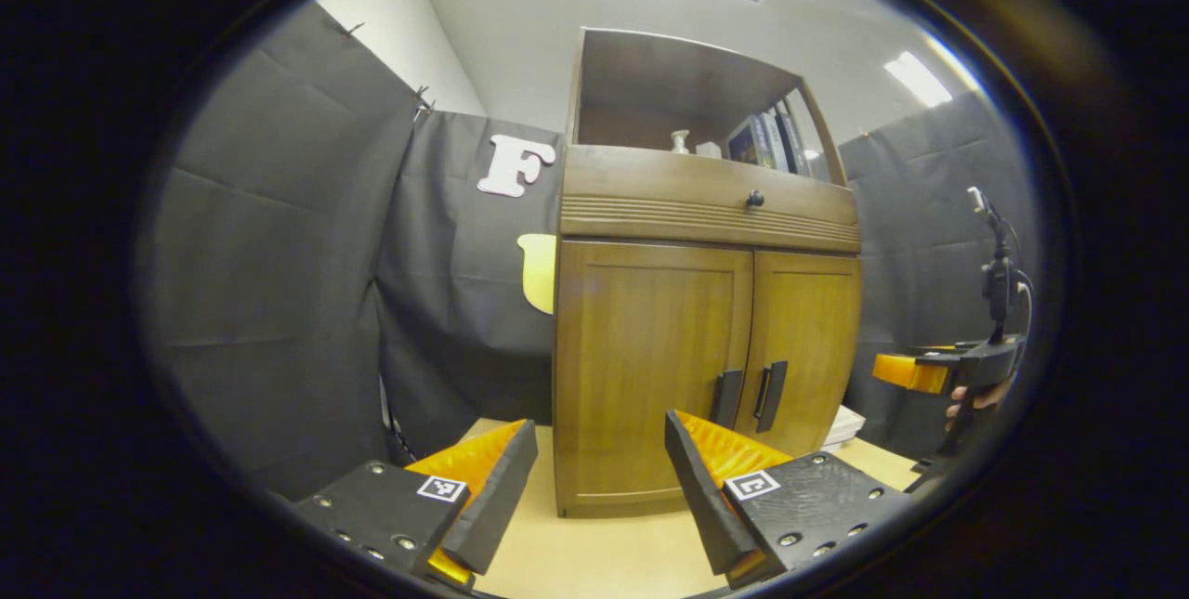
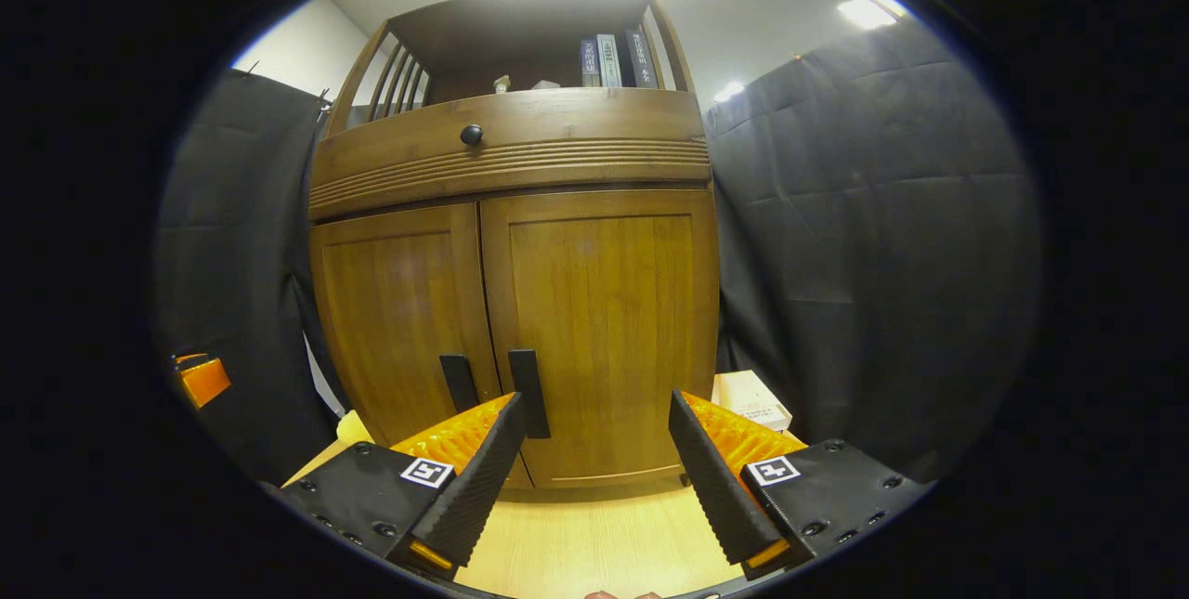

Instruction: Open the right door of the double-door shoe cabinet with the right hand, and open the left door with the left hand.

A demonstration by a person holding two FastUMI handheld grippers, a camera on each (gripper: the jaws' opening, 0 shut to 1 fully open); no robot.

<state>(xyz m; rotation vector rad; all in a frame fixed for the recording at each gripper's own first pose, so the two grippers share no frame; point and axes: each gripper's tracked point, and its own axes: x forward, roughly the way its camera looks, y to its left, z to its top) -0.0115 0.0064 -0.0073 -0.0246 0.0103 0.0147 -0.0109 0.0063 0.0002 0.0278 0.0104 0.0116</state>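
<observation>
While both doors (image 2: 604,320) closed: right tool (image 2: 599,450) spread short of right handle (image 2: 529,393); left tool (image 1: 599,478) spread, waiting. Next: pinch handle, pull.

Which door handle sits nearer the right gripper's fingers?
The right door's handle: in the right gripper view it touches the gripper's left fingertip in the image; the left door's handle stands further left.
</observation>
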